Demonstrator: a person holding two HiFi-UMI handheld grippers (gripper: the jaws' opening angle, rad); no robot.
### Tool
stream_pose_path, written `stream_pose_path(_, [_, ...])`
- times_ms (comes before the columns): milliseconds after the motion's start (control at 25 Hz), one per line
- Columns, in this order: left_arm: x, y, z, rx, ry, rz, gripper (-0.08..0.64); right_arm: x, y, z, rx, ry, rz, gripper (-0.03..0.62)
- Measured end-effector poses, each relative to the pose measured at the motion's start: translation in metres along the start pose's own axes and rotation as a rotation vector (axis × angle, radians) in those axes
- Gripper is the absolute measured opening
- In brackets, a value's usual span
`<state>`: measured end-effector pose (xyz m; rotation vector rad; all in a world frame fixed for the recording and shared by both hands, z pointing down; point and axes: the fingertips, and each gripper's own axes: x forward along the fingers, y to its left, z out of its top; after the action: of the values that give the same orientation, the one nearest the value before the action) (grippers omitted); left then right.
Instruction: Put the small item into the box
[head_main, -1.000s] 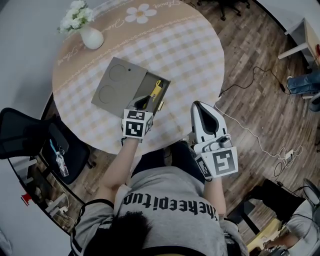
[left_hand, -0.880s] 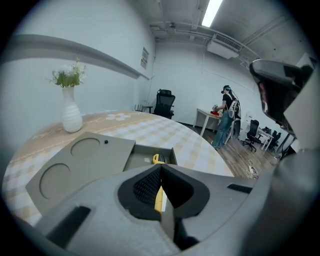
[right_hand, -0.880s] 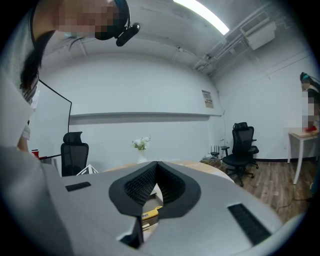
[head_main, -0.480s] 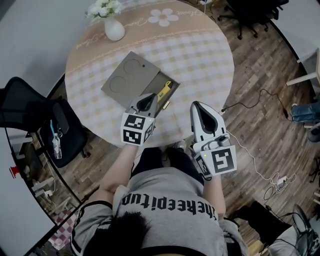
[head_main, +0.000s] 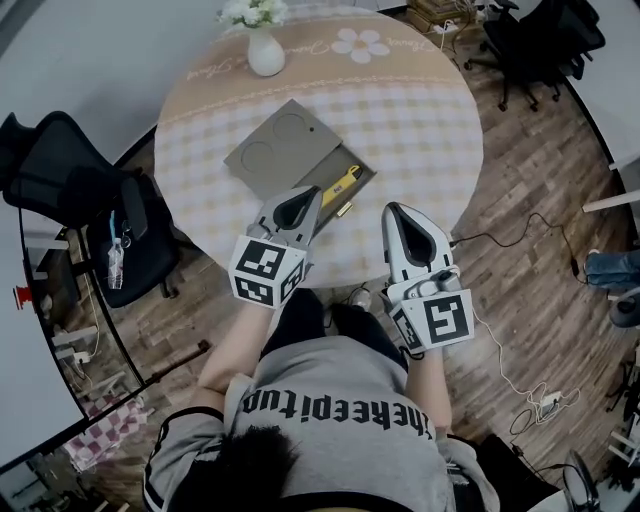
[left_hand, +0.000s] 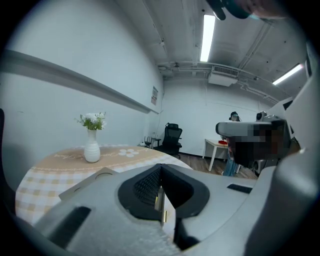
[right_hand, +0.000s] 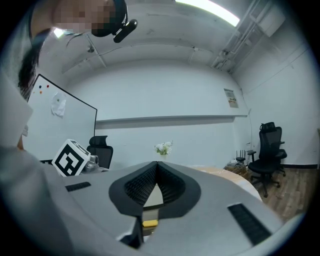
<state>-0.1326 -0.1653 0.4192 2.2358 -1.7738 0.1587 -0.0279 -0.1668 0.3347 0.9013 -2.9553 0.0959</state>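
A flat grey-brown box (head_main: 283, 150) lies open on the round checked table (head_main: 420, 120). A yellow item (head_main: 346, 179) rests in its open compartment. Beside the box's near corner a small pale item (head_main: 343, 210) lies on the cloth. My left gripper (head_main: 304, 198) hovers over the box's near corner, shut and empty; its jaws (left_hand: 161, 167) meet in its own view. My right gripper (head_main: 394, 212) is at the table's near edge, right of the box, its pads closed together (right_hand: 157, 165) with nothing between them.
A white vase of flowers (head_main: 265, 52) stands at the table's far side, also visible as the vase (left_hand: 91, 147) in the left gripper view. A black office chair (head_main: 90, 200) is left of the table. Cables (head_main: 500, 240) run across the wood floor on the right.
My left gripper has drawn back from the box towards the person and risen. The head view has shifted, so the table sits further right. The right gripper has hardly moved.
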Motion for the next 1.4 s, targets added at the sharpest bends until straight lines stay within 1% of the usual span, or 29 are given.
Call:
stream_pose_path(320, [-0.034, -0.011, 0.026, -0.005, -0.101, 0.053, 0.015, -0.002, 0.012, 0.009, -0.026, -0.016, 0.088, 0.006])
stream_pose_path(680, [-0.066, -0.030, 0.042, 0.008, -0.183, 0.129, 0.015, -0.012, 0.024, 0.014, -0.046, -0.029, 0.191, 0.006])
stream_pose_path(1160, [-0.098, -0.042, 0.045, 0.011, -0.256, 0.242, 0.015, -0.018, 0.037, 0.012, -0.060, -0.036, 0.323, 0.006])
stream_pose_path(1400, [-0.109, -0.047, 0.049, 0.039, -0.284, 0.256, 0.015, -0.019, 0.043, 0.013, -0.057, -0.046, 0.343, 0.006])
